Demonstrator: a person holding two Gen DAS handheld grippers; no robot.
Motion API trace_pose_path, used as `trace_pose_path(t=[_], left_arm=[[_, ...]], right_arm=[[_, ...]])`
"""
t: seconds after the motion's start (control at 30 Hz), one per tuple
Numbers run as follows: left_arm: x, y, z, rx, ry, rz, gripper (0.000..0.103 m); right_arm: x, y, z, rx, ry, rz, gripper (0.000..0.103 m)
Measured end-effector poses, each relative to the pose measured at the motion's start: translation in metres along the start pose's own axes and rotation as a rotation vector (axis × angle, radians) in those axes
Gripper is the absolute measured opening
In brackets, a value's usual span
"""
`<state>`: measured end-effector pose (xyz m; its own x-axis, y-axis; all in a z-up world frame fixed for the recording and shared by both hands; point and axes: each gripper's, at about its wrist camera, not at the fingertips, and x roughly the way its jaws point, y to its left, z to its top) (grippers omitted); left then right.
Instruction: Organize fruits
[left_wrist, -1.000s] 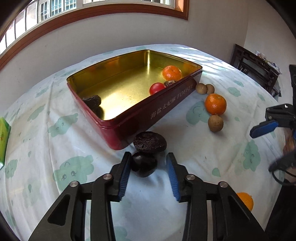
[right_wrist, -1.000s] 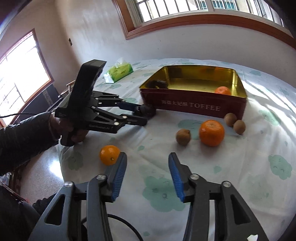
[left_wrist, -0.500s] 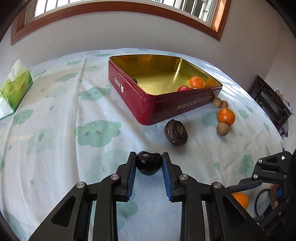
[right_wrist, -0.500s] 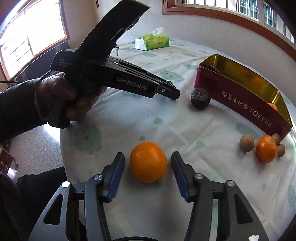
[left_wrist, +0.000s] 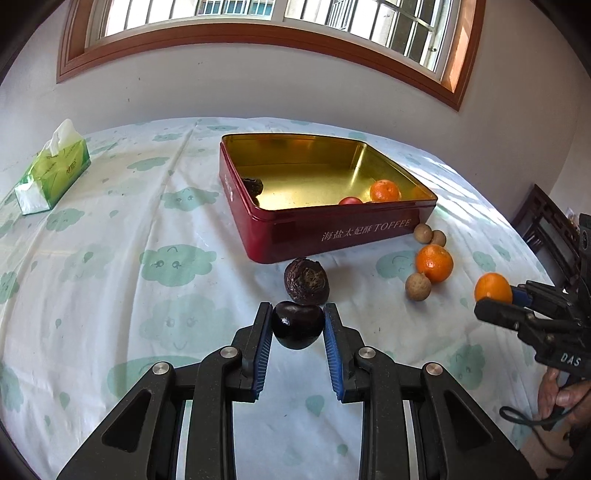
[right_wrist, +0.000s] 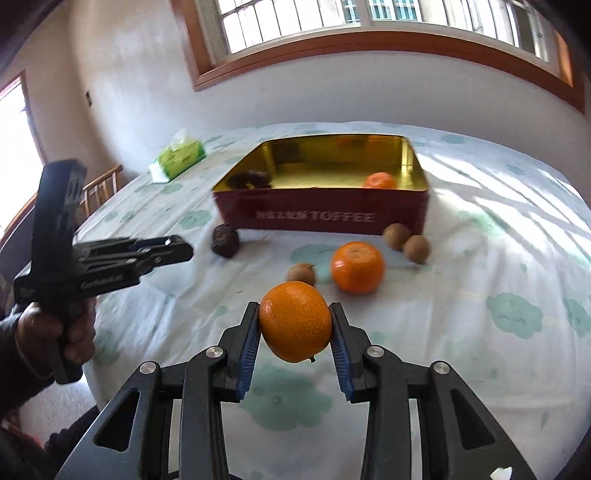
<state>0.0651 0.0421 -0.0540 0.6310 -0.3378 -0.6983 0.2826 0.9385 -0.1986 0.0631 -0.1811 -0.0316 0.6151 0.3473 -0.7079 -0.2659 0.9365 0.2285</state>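
Three mandarins, three longans

Dark plum and tangerine held in jaws.

A table under a cloud-print cloth carries a red toffee tin, a green tissue pack, a wrinkled dark fruit, one orange and three small brown fruits.
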Motion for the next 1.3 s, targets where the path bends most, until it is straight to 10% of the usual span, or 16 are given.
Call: trace_pose_path(t=[0.4,1.3], left_arm=[[0.021,-0.026,0.002,-0.074,-0.046,0.105,0.028],[0.017,-0.029,-0.003,-0.086,-0.077,0.235,0.028]], right_arm=[[0.014,-0.054,0.0,0.194,0.004,-0.138,0.034],[0.017,-0.052,-0.003,0.196,-0.002,-0.146,0.034]])
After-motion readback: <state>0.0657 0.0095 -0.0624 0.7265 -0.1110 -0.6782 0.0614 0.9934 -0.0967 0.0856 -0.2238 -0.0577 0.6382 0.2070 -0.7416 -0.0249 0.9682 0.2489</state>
